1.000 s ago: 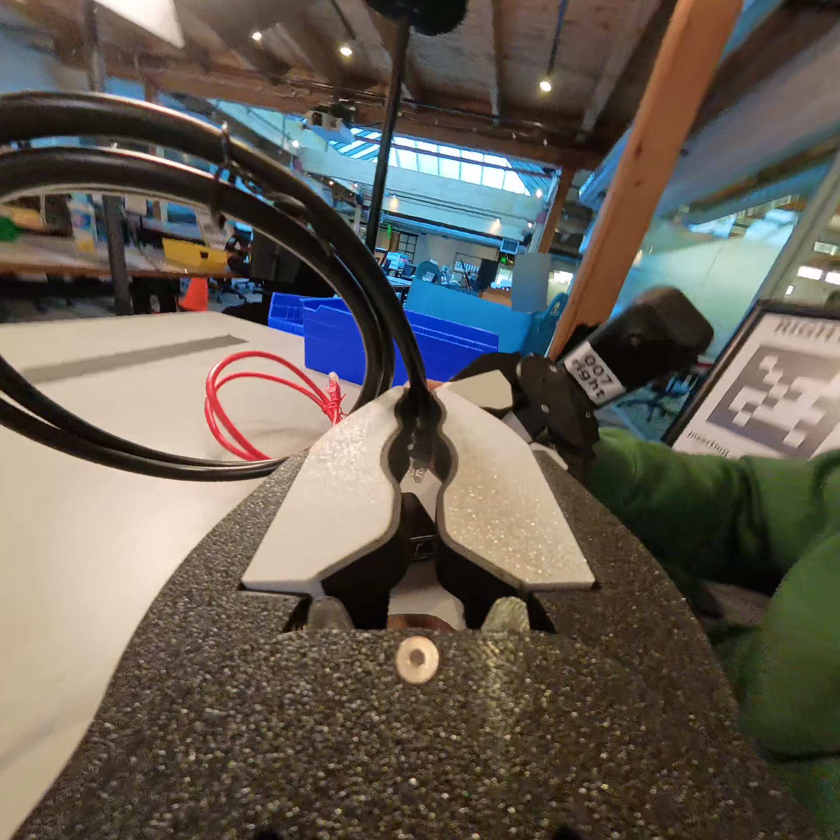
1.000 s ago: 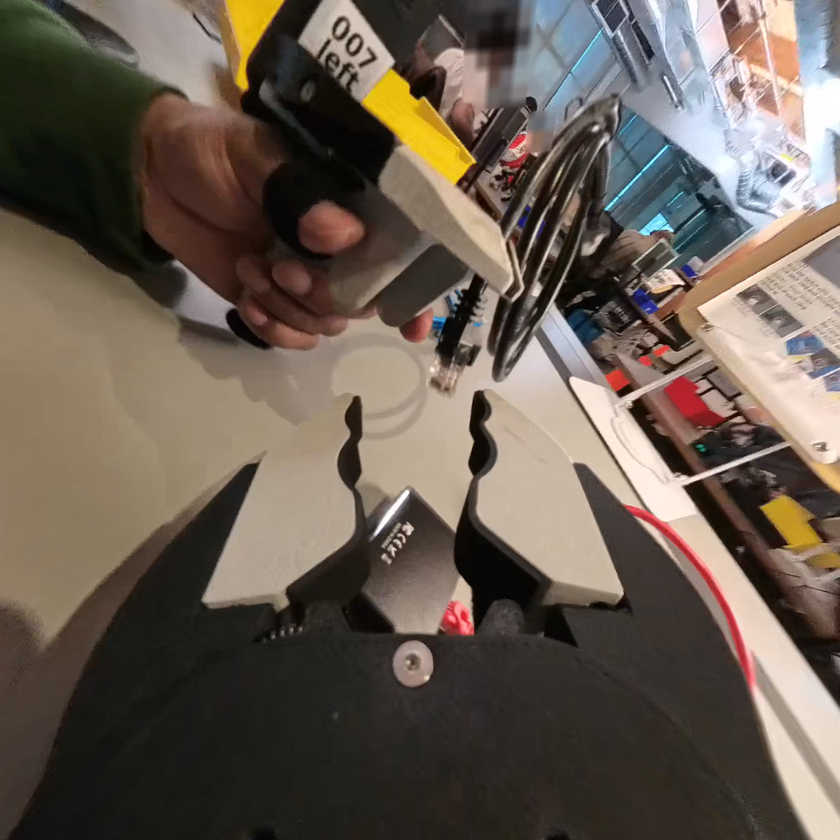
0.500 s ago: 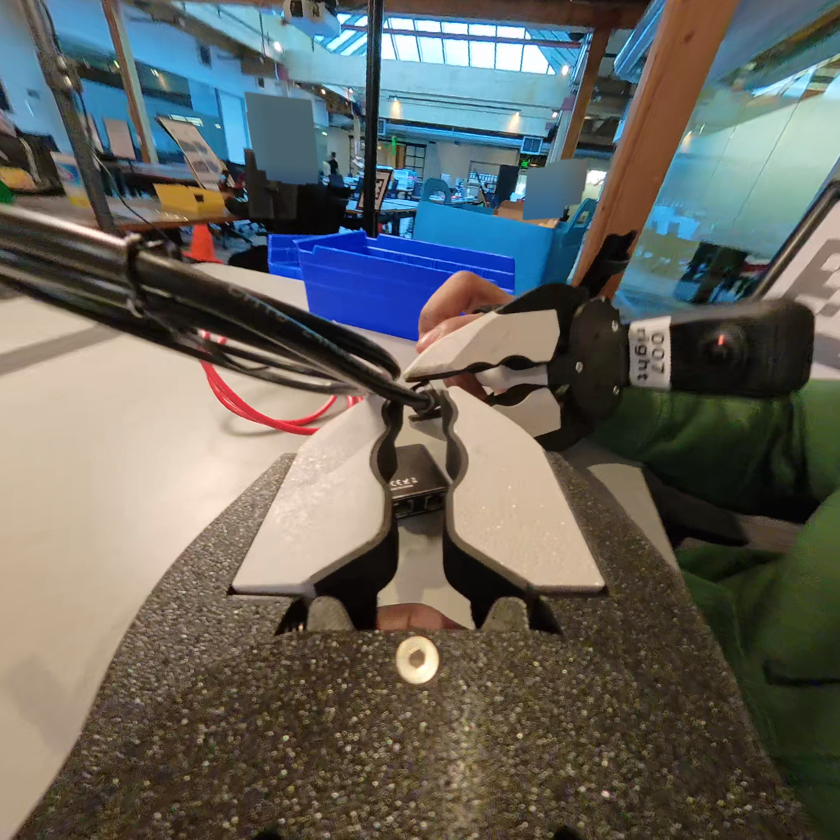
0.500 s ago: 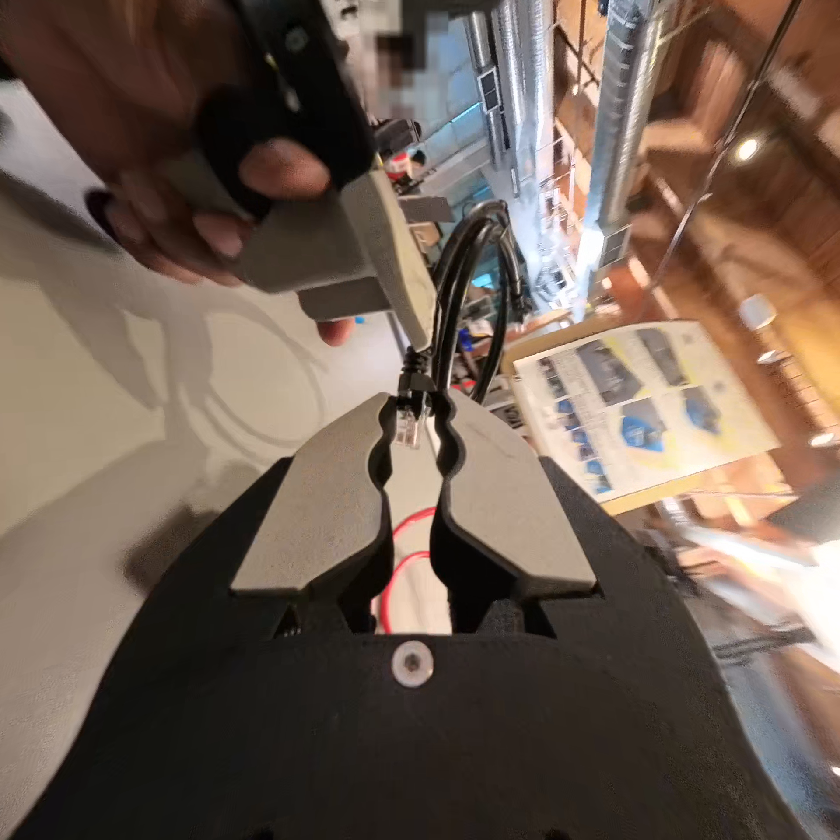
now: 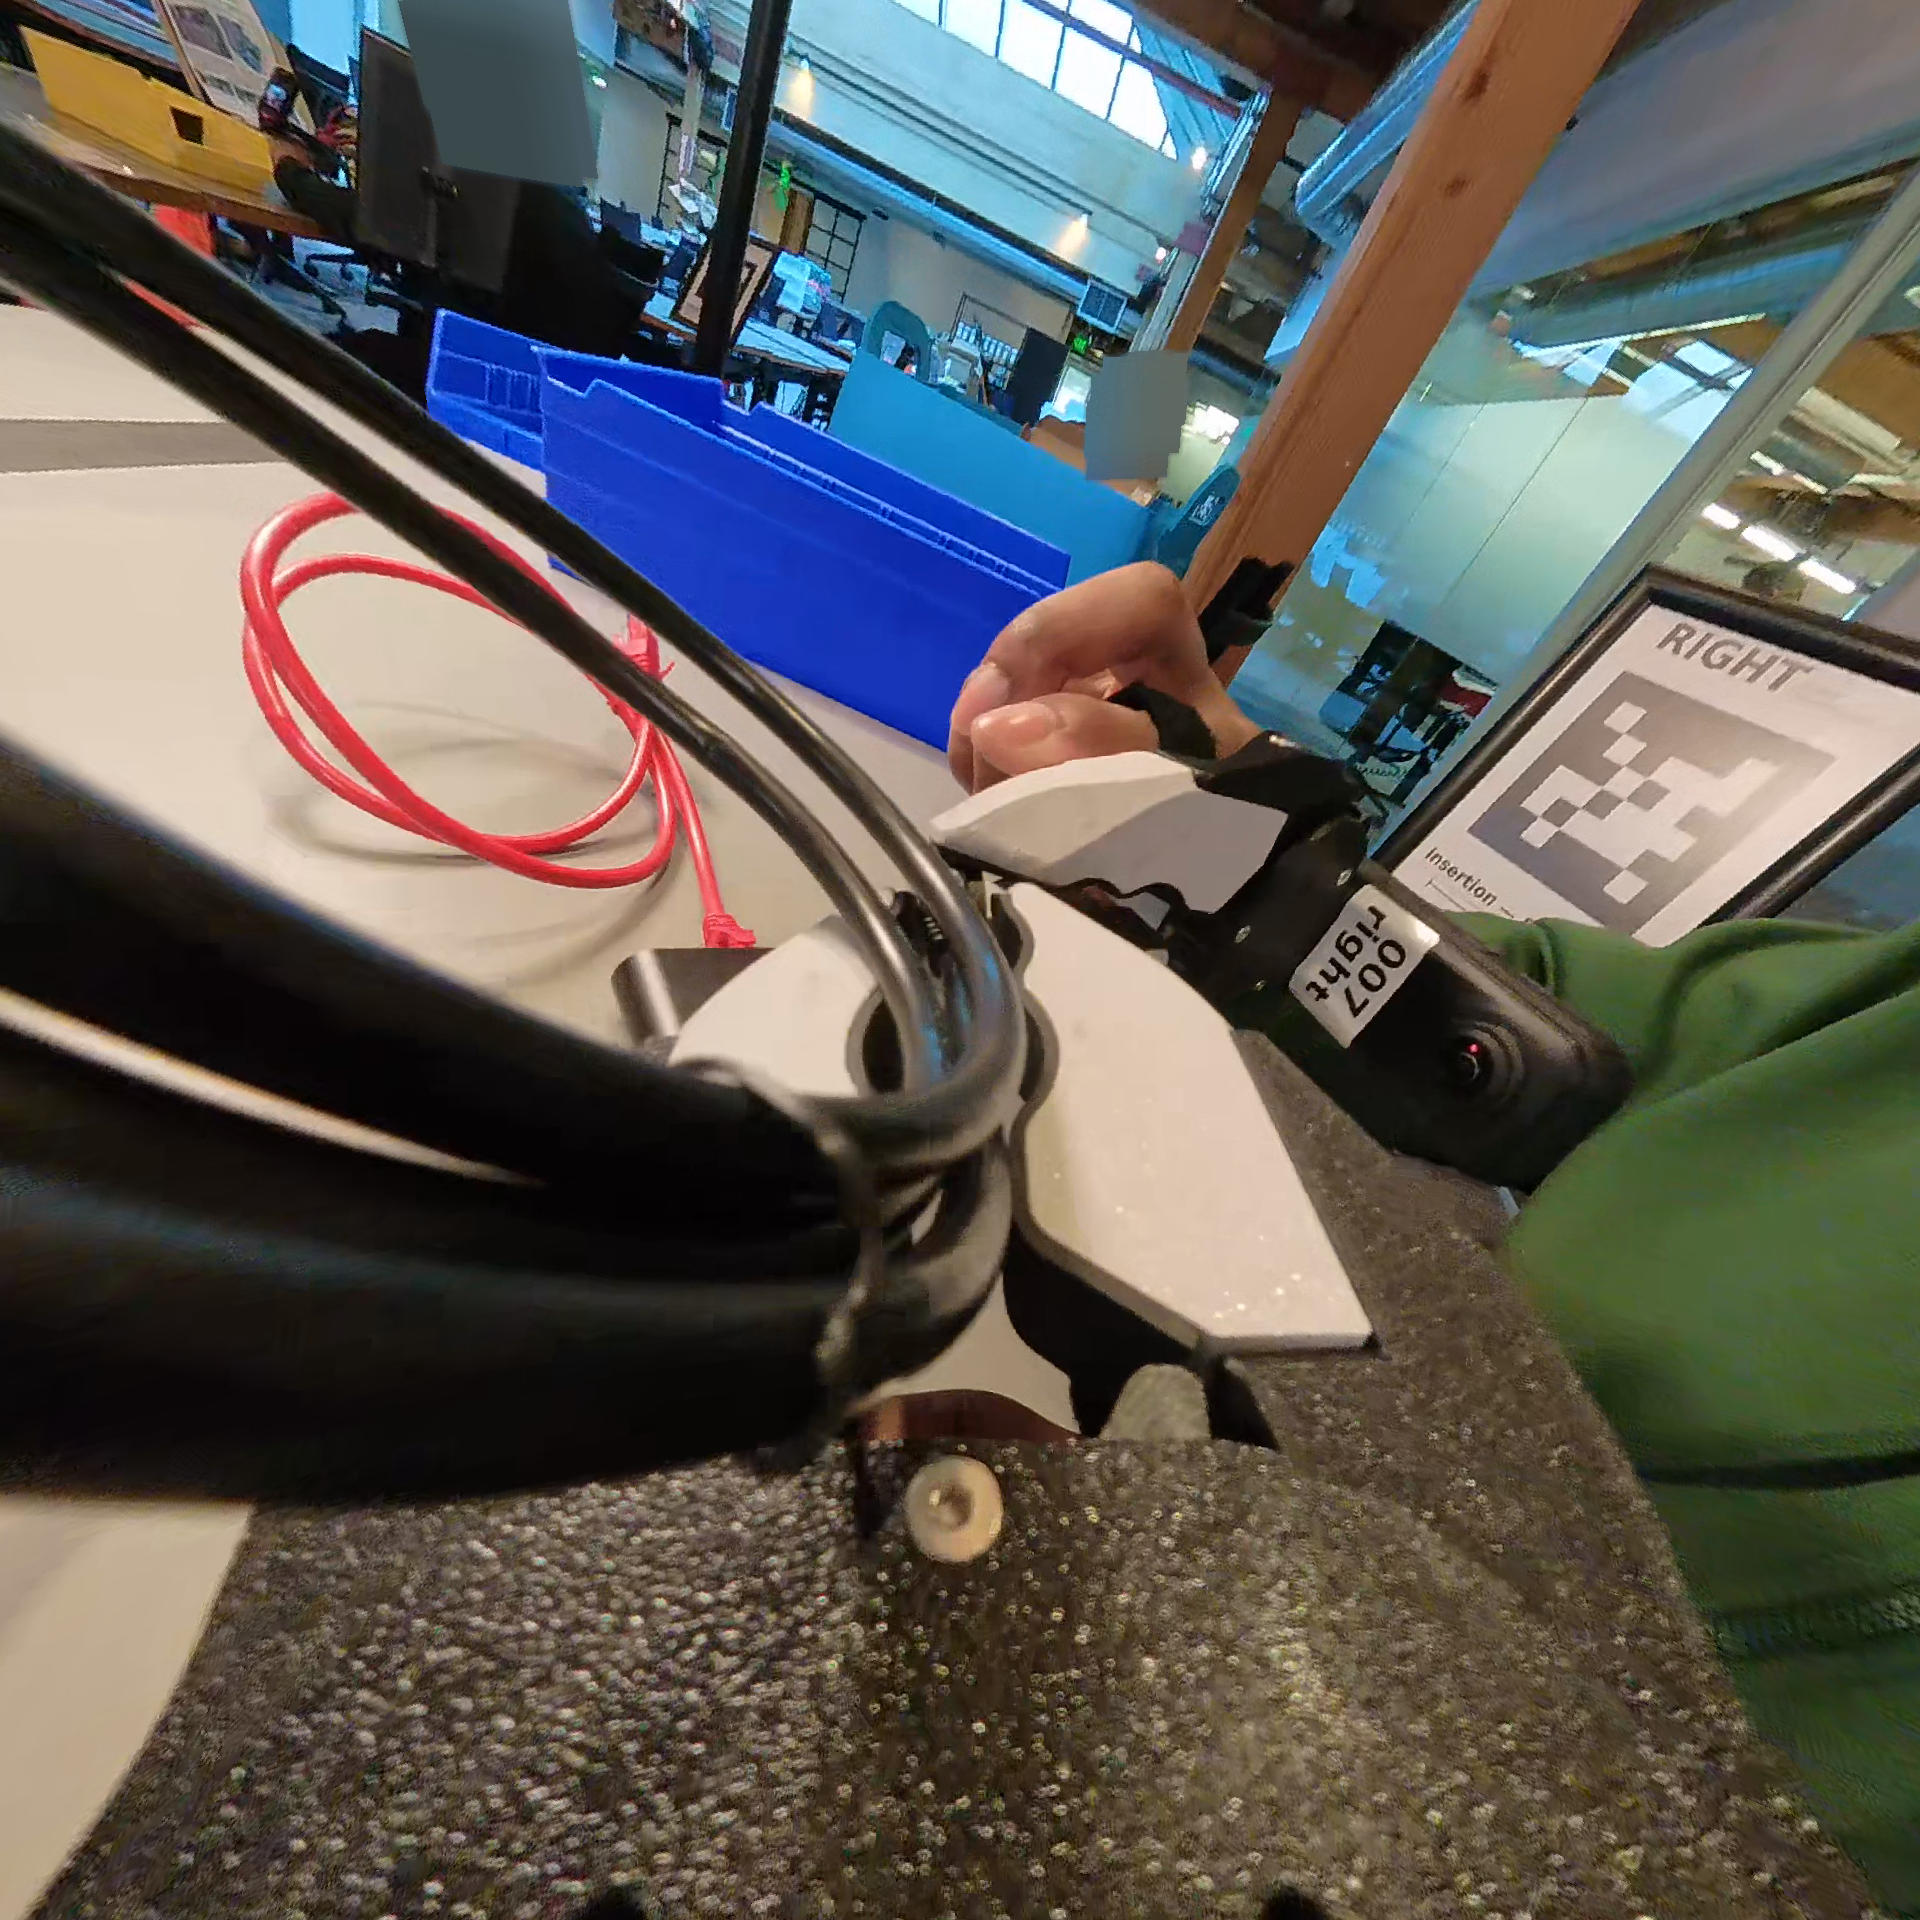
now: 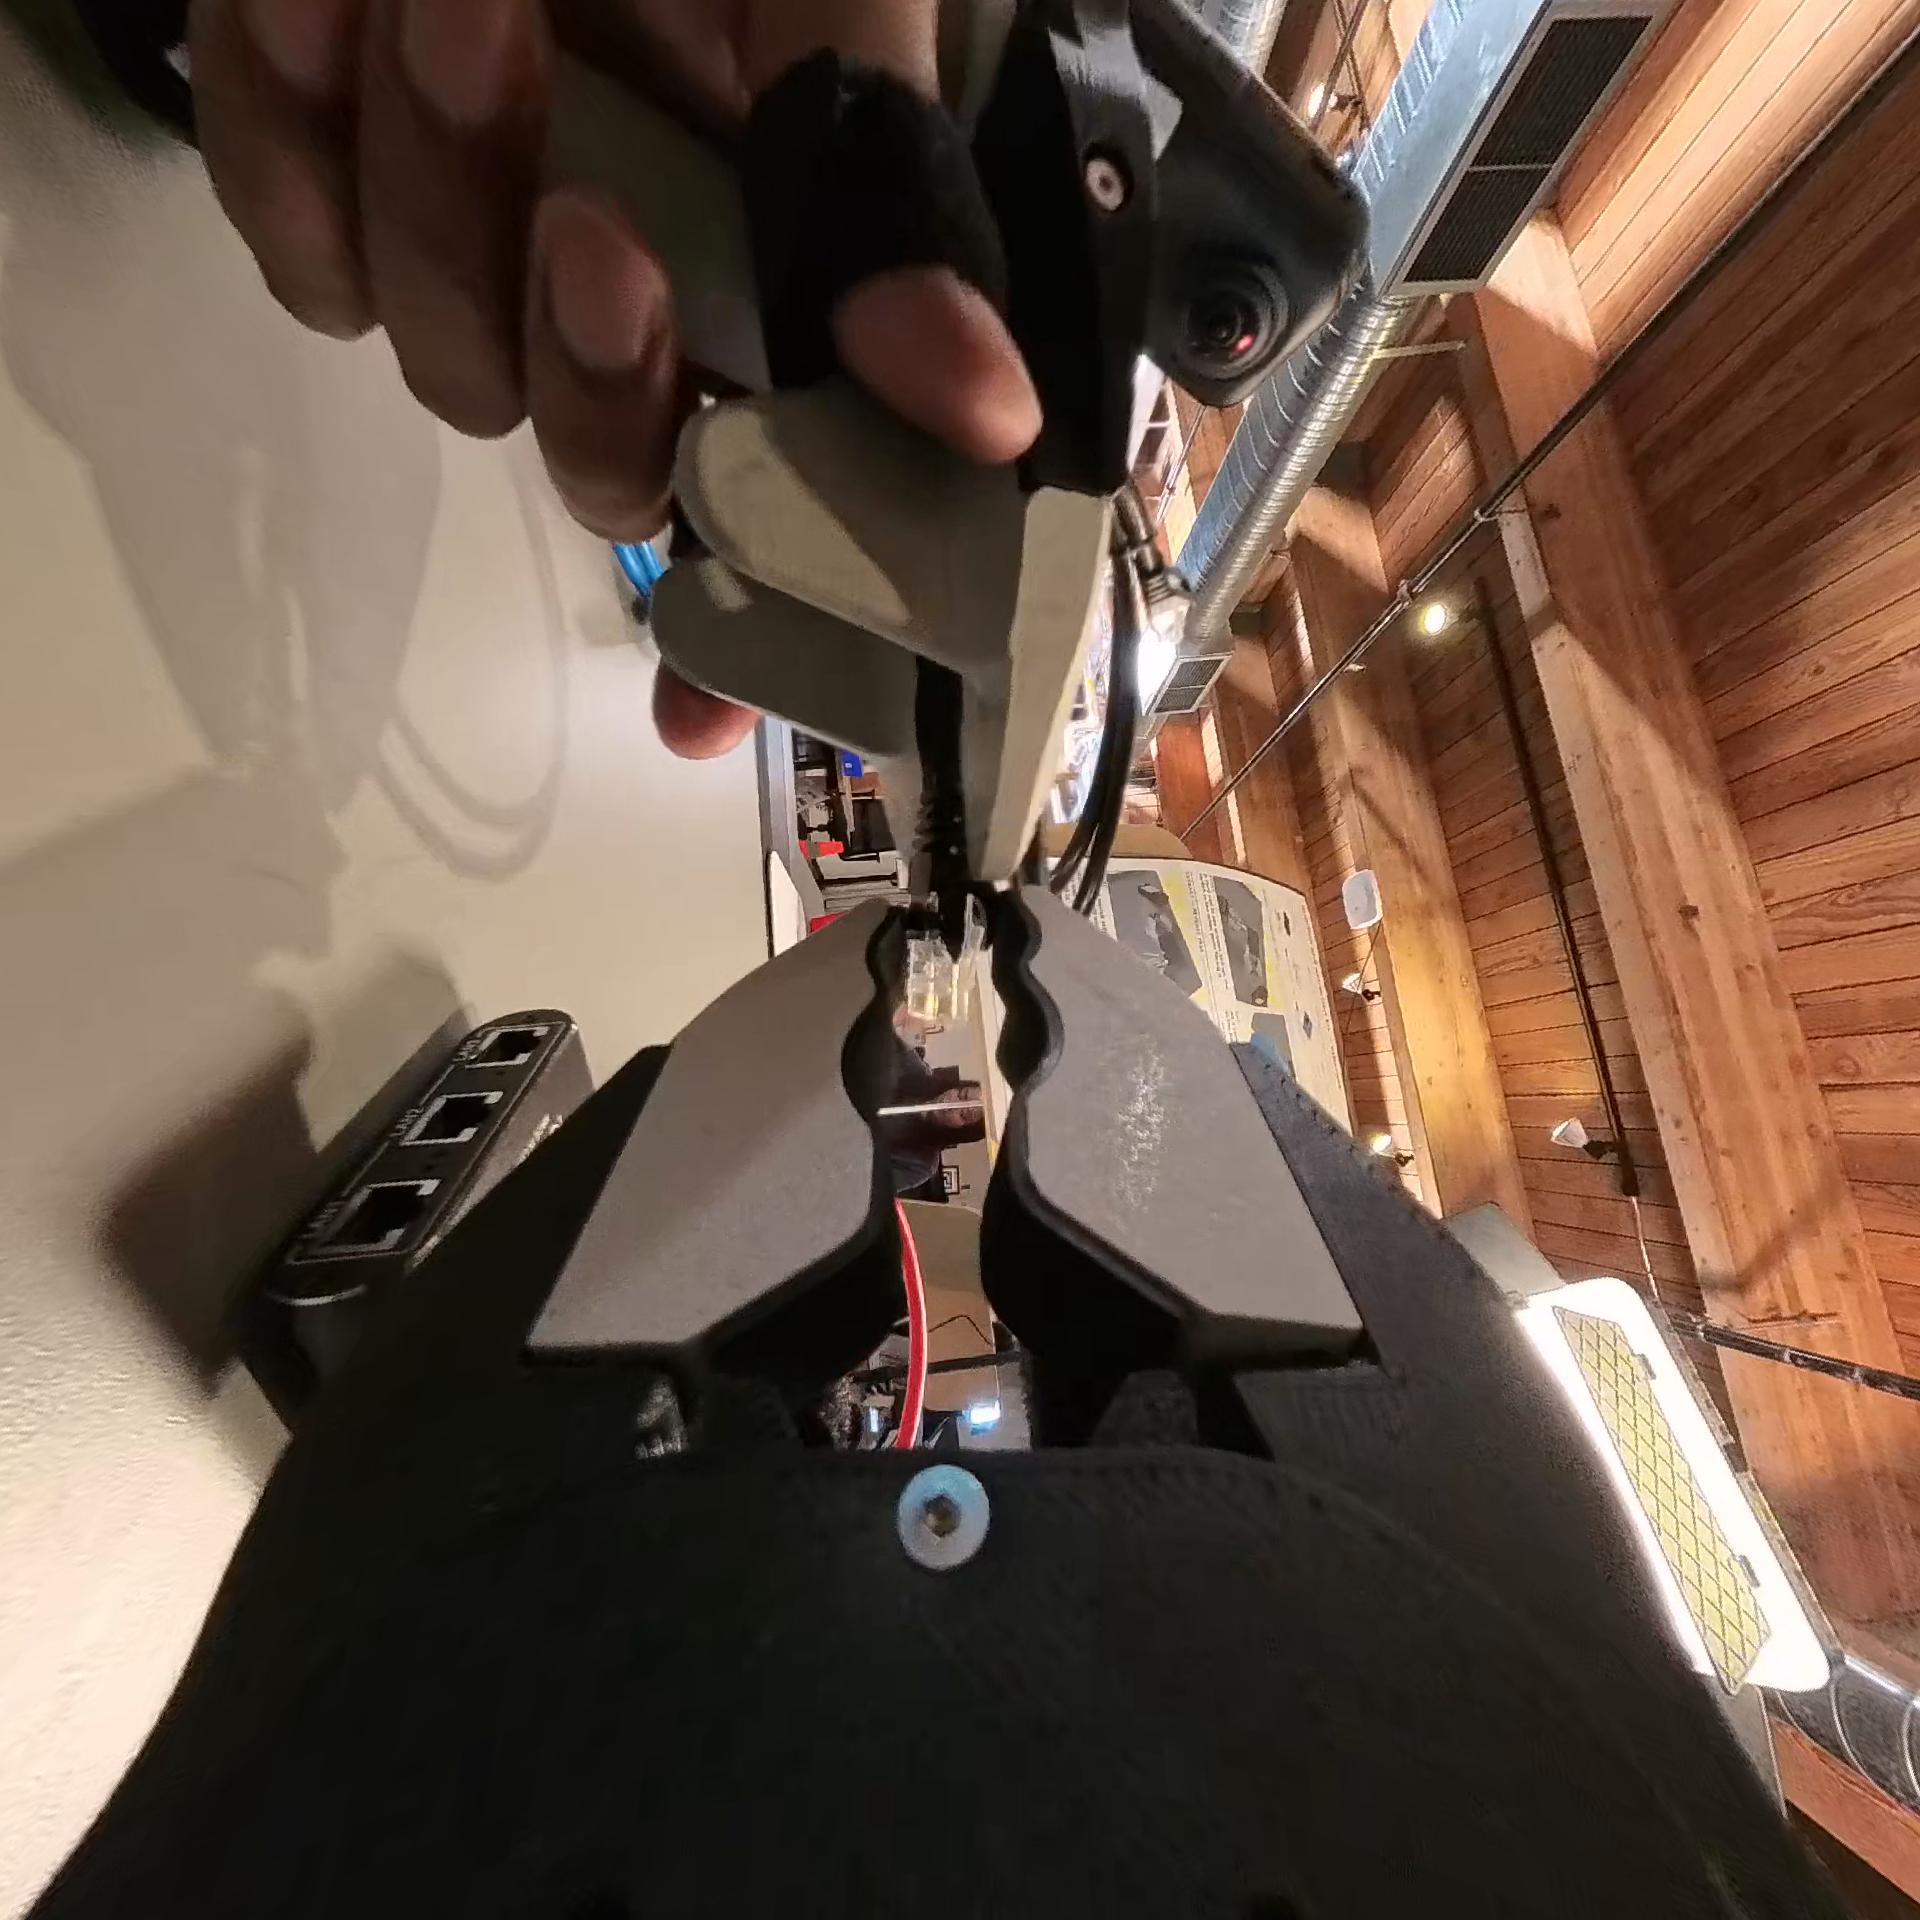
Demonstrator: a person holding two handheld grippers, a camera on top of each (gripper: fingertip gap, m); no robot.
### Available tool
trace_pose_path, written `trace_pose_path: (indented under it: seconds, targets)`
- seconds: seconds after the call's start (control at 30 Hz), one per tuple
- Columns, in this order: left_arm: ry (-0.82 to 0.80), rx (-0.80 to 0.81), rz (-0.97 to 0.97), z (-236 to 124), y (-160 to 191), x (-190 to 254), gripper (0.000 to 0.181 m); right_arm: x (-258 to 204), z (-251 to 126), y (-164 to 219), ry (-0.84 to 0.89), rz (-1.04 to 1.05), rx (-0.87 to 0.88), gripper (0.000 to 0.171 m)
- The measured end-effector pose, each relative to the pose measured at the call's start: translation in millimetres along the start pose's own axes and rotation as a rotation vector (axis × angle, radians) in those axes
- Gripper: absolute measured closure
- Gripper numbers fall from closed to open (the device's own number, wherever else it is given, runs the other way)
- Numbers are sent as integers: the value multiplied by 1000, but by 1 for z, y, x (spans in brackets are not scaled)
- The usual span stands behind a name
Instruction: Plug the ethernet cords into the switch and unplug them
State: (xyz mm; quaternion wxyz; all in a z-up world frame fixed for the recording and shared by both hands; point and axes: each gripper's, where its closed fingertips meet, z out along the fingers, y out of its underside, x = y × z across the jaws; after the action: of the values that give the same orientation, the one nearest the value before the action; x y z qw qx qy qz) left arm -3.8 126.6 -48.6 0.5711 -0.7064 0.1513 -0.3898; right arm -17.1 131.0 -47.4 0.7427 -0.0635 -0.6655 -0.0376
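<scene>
Ethernet cord (black, bundled) — left gripper fingers clamp it; right gripper fingers narrow around its plug.

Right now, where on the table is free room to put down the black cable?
The table is bare left of the red cable, and in front of the switch. It is crowded by the switch, where the left gripper and the right gripper meet at the black cable; the blue bins close the far side.
</scene>
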Motion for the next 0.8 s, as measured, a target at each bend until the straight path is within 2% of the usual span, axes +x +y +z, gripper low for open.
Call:
trace_pose_path:
  seconds: [0.23,0.33,0.4,0.5,0.6,0.7,0.8]
  targets:
    - [-41,-26,64,2,4,-3,166,-1,0,1,-1,-3,-3,155]
    - [-88,-19,111,1,2,-8,166,-1,1,6,-17,101,-26,155]
    - [-134,21,134,-4,-5,-15,165,-2,-1,15,-66,197,-58,149]
    - [-218,48,183,-15,-12,-25,165,-7,-9,45,-162,439,-198,141]
    - [-283,44,253,-19,-14,-31,169,-11,-25,73,-225,835,-337,134]
    - [-349,20,325,-18,-13,-36,169,-19,-44,80,-291,1222,-363,130]
    - [-398,-15,392,-16,-9,-40,169,-34,-54,74,-403,1378,-388,123]
